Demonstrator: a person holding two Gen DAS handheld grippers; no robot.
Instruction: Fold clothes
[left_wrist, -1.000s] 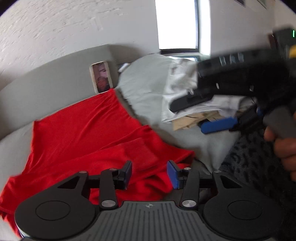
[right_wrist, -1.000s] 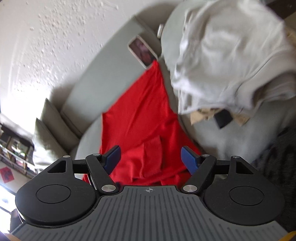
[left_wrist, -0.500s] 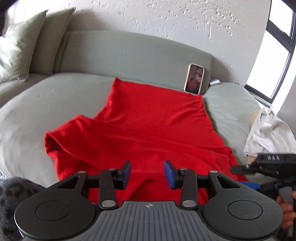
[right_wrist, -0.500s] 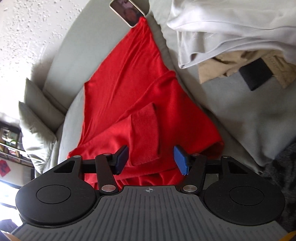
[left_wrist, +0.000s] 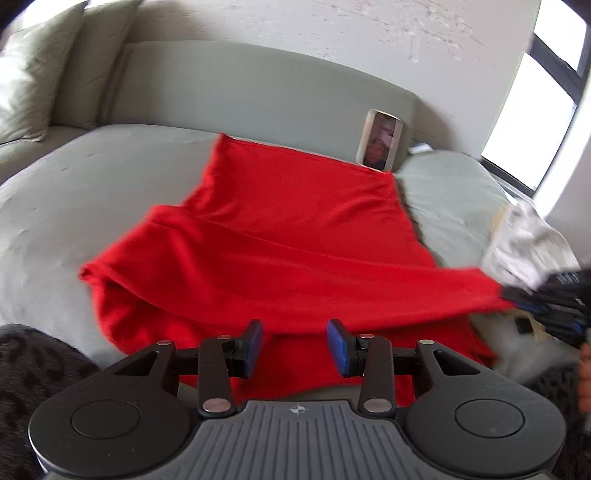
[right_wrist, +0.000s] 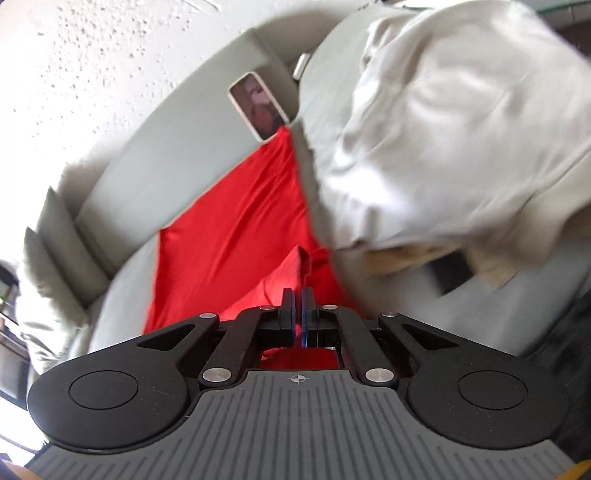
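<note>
left hand-held gripper (left_wrist: 294, 341) apart | right hand-held gripper (right_wrist: 297, 299) clamps red garment (left_wrist: 288, 229) | phone (left_wrist: 379, 140), white clothes (right_wrist: 454, 140) nearby

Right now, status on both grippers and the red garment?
Left gripper open, empty. Right gripper shut on red knit garment, sleeve pulled out sideways. Pale crumpled clothes pile close alongside.

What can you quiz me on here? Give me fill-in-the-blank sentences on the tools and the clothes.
1. The right tool is shut on the ____ garment.
2. The left tool has its jaws ____ and holds nothing.
3. The phone leans against the sofa's ____.
4. The crumpled pile beside the red garment is ____ in colour.

Missing words: red; open; backrest; white
</note>
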